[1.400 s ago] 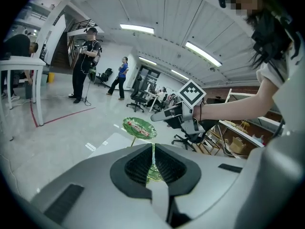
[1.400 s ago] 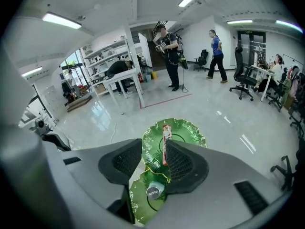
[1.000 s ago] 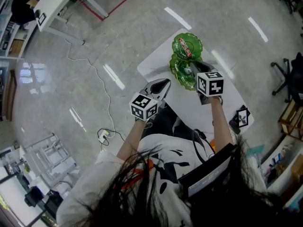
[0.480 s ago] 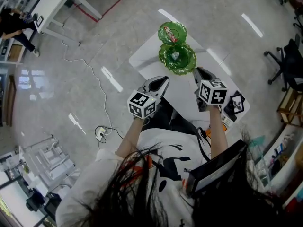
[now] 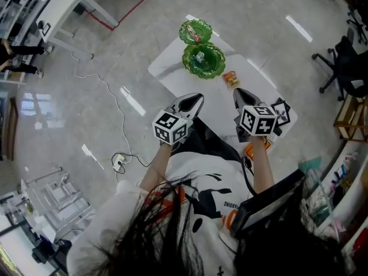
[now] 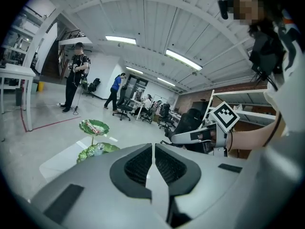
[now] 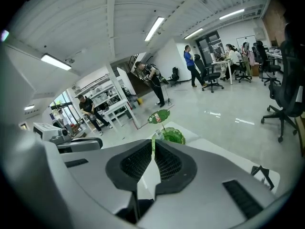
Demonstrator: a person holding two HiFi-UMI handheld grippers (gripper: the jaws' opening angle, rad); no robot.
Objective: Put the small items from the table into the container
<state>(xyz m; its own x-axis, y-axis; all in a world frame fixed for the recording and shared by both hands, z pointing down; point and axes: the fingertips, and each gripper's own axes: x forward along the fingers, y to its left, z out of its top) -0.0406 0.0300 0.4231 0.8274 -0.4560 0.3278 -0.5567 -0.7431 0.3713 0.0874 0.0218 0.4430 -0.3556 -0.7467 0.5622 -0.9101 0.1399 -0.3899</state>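
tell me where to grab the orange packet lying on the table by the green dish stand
Probably across its short width, near the middle, coming straight down from above. The orange packet lies flat on the white table, so the top is the open way in. The green dish stand sits close beyond it, so keep to the near side.

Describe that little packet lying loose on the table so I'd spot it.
Start at the white table on the grey floor, then its green two-tier dish. Beside the lower tier lies a small orange-red packet, flat on the tabletop, while the other small items sit inside the dish.
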